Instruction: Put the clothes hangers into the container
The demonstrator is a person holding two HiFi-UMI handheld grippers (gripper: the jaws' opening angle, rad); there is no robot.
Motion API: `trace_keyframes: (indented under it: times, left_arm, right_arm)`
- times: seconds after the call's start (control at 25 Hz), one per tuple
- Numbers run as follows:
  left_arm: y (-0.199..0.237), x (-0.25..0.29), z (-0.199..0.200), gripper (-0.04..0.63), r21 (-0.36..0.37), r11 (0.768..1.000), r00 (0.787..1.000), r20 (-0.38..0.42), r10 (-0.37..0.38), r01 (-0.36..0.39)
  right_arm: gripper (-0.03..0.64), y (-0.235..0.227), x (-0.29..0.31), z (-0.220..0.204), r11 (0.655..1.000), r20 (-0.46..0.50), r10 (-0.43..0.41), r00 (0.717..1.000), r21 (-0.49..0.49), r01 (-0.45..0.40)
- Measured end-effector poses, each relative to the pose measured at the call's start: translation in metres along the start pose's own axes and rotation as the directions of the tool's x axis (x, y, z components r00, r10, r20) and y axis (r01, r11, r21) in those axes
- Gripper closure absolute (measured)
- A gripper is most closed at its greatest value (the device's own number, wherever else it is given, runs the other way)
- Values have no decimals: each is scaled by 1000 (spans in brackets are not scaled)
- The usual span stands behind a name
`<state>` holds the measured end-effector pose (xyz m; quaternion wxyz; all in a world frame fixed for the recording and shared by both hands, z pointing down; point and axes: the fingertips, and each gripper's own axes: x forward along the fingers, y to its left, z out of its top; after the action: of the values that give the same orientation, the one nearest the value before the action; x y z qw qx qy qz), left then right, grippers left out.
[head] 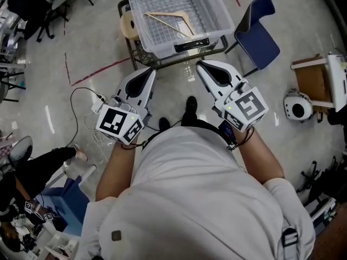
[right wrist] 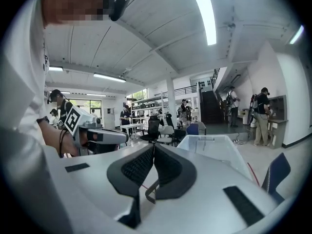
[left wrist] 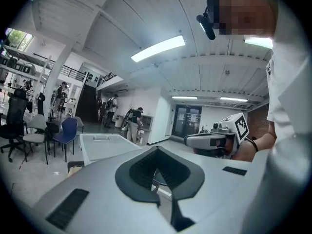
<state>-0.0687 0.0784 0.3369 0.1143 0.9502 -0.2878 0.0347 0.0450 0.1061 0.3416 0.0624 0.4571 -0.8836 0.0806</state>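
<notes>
Head view: left gripper (head: 147, 72) and right gripper (head: 203, 65) closed, empty, side by side; ahead of their tips, clear container (head: 219, 15) holding one wooden hanger (head: 172, 20). Left gripper view: jaws together, container beyond, leftward. Right gripper view: jaws together, container beyond, rightward.

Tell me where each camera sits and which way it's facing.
Head view: on the person's head, facing steeply down at the left gripper, right gripper, forearms, shirt and container.
Left gripper view: on the left gripper, facing along its jaws; right gripper and forearm show at right.
Right gripper view: mirrored; left gripper shows at left.
Shared: all three show the container.
</notes>
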Motion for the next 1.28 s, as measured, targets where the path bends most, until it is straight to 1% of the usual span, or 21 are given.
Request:
trace_keyframes:
  times: [0.24,0.4,0.6,0.88,1.28]
  left_arm:
    - [1,-52,3,578,20,1000,1000,12,-22,22]
    - [-1,-82,1,578,25,999,999,24,-44,44]
    - [-2,-109,-4,578,40,997,997,30,-65,64]
    - [-3,-128,-5,578,40,997,997,37,-70,69]
    - [-11,-129,-6,578,45,995,994,45,-95,93]
  right_arm:
    - [595,52,-1,-2,1000,5,-26,1000,-17,26]
    - [595,83,-5,-3,999,26,-36,999,-30,37]
    - [596,115,-7,-5,996,48,-54,997,-67,57]
    - [597,141,-13,-8,993,68,-75,995,-90,81]
    - [597,146,-20,-9,991,71,-91,993,-95,98]
